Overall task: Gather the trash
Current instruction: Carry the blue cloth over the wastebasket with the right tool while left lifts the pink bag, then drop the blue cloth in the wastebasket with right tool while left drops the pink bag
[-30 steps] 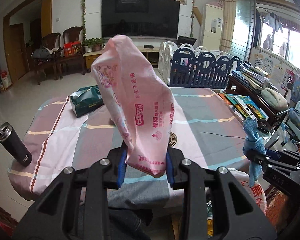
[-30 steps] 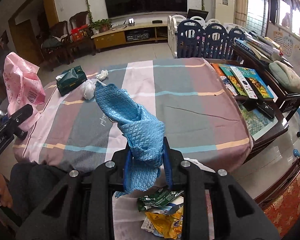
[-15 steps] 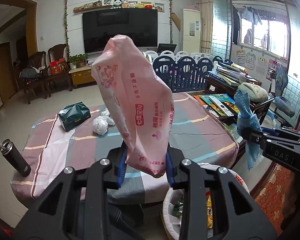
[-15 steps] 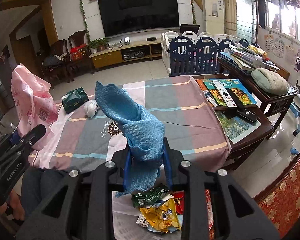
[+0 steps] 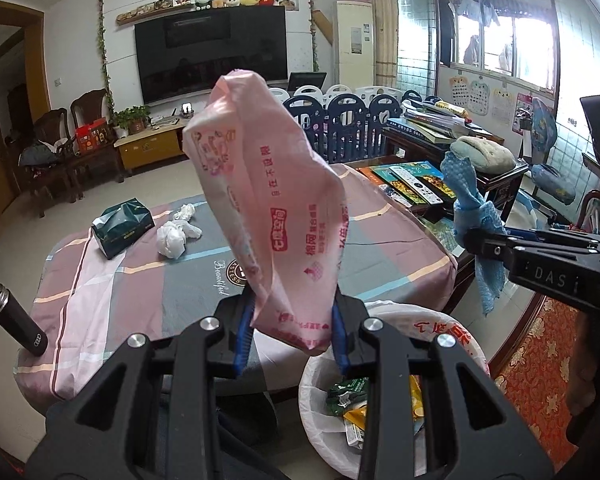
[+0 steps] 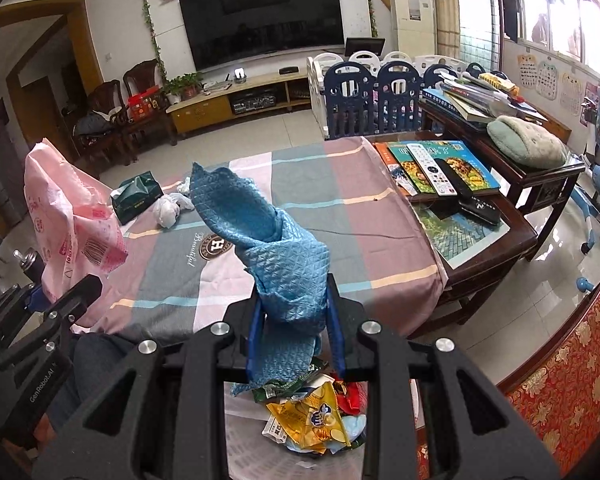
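Left wrist view: left gripper (image 5: 292, 330) clamps the pink wrapper (image 5: 272, 216), right gripper (image 6: 294, 334) clamps the blue cloth (image 6: 276, 248); released early, either may miss the bin (image 5: 452, 328).

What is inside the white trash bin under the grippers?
The white trash bin holds crumpled snack wrappers, green, yellow and red. Its lower part is covered by the wrappers and the gripper bodies.

Television (image 5: 211, 53) on wall — remotes (image 6: 436, 168) lie on books (image 6: 440, 166).
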